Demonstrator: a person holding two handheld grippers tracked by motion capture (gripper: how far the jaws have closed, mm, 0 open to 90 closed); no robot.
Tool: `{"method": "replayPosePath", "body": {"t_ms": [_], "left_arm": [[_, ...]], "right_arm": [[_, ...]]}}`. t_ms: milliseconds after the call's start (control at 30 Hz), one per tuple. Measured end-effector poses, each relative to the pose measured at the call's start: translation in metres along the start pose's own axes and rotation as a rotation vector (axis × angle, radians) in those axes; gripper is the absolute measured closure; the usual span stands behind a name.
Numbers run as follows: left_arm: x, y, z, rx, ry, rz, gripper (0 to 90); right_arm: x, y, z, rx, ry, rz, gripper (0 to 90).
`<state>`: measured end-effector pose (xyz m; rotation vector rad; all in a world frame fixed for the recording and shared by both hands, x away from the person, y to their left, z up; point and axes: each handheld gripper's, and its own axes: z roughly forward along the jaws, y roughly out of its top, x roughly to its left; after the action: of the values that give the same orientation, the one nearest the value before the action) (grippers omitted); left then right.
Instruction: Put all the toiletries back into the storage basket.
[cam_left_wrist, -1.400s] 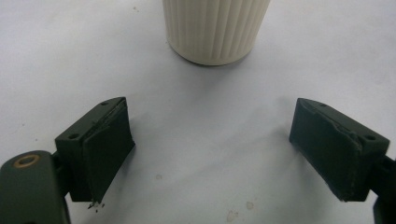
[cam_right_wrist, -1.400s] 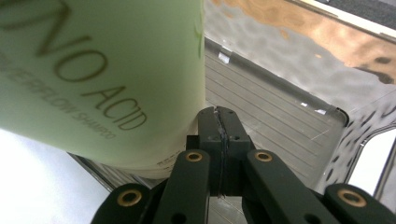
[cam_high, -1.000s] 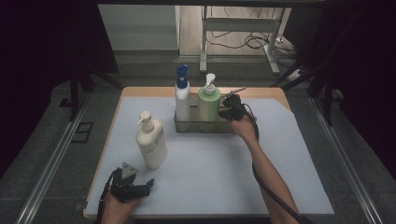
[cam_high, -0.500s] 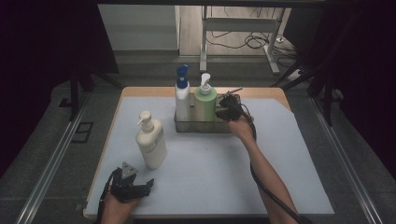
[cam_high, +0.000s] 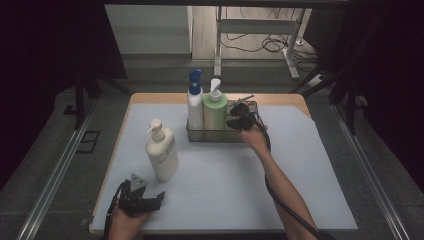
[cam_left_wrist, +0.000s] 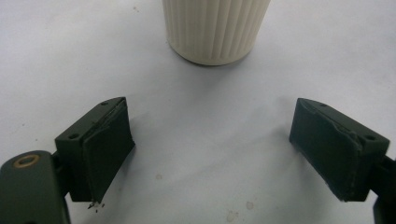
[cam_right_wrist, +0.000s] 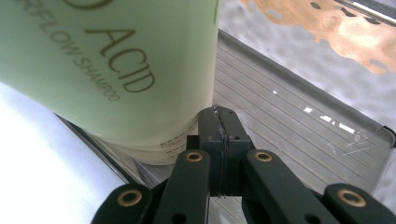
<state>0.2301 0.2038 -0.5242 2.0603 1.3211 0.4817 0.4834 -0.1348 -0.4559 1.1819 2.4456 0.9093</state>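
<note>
Table (cam_high: 320, 165) under pale mat; metal tray (cam_high: 200, 135) near its far edge as landmark. Green shampoo bottle (cam_high: 215, 112) and blue-capped bottle (cam_high: 195, 102) stand upright inside tray. Cream pump bottle (cam_high: 161, 150) stands on mat, near-left of tray. Right gripper (cam_high: 239, 120) inside tray beside green bottle, jaws pressed together, nothing held. Left gripper (cam_high: 142, 197) well nearer than tray, jaws wide apart, empty.

The green bottle (cam_high: 215, 113) has shifted left, against the blue-capped bottle (cam_high: 195, 105).
</note>
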Motion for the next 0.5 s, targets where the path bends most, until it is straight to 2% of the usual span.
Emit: {"method": "replayPosePath", "body": {"t_ms": [233,500], "left_arm": [[0.0001,0.0001,0.0,0.001,-0.001,0.0,12.4],[0.0001,0.0,0.0,0.0,-0.001,0.0,12.5]], "right_arm": [[0.0023,0.0006,-0.0009,0.002,-0.015,-0.004,89.7],[0.0023,0.0005,-0.0017,0.005,-0.011,-0.009,89.4]]}}
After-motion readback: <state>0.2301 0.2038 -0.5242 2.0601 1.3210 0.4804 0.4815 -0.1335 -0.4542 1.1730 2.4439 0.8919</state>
